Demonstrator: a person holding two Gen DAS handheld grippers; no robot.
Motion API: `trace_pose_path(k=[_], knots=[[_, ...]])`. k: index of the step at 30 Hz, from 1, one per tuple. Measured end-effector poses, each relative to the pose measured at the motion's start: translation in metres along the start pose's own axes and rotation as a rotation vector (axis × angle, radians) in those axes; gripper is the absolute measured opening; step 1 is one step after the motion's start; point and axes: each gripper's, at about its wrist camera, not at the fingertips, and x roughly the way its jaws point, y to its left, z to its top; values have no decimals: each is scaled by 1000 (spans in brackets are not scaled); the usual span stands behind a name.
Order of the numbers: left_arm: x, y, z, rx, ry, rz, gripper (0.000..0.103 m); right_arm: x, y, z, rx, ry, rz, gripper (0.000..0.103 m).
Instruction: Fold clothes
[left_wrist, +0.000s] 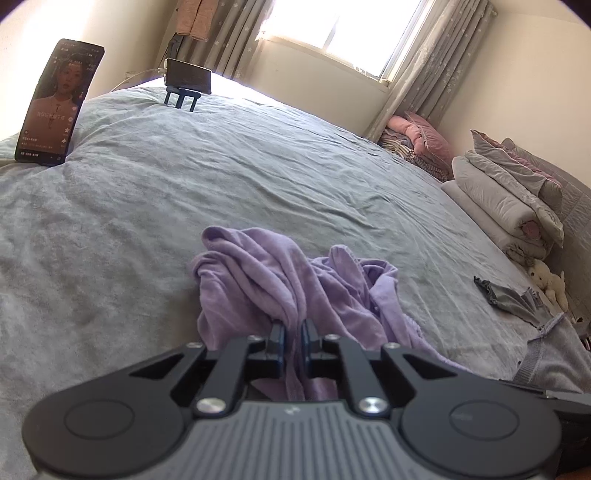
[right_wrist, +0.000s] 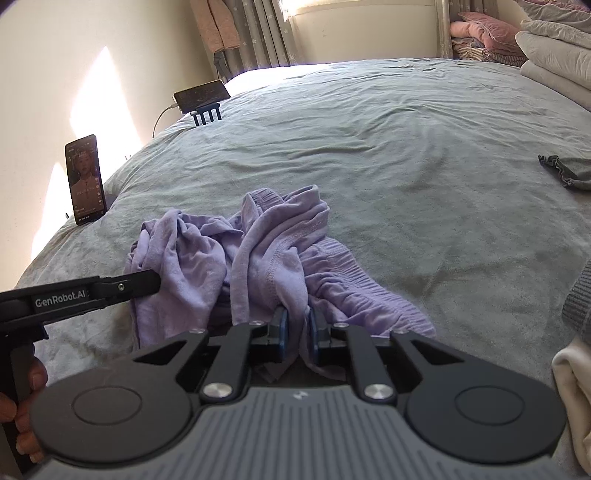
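we have the crumpled lilac garment (left_wrist: 280, 280) bunched on the grey bed (left_wrist: 221, 184) just in front of us, and we judge this the pick-up step: the left tool (left_wrist: 293, 332) is clamped on a fold near its left side, and the right tool (right_wrist: 297, 325) is clamped on a fold near its ribbed waistband. next we would lift and draw the two holds apart to shake it flat before any fold. the only clear writing is "genrobot.ai" on the left tool's side; the text on the standing phone (right_wrist: 85, 180) is too small to read.
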Motion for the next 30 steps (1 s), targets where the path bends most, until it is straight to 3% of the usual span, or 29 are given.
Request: trace_pose_path(k=[5, 11, 14, 15, 16, 18, 24, 30], knots=[[-30, -1, -5, 29, -19, -54, 8, -14, -13, 2, 28, -37, -26, 12], [-57, -6, -24, 85, 32, -245, 7, -26, -32, 0, 67, -46, -29, 11], [-61, -16, -39, 162, 63, -293, 7, -32, -34, -3, 77, -55, -5, 23], [-61, -19, -43, 188, 73, -304, 7, -34, -34, -4, 76, -58, 4, 32], [-61, -22, -47, 209, 83, -313, 7, -36, -33, -4, 74, -67, 15, 48], [-61, -27, -55, 249, 102, -335, 7, -40, -27, -5, 61, -83, 42, 62], [-56, -45, -70, 378, 156, -358, 8, -40, 1, -8, 10, -55, 199, 65], [-54, -39, -66, 386, 172, -353, 14, -22, 25, -14, 7, 53, 332, 65]])
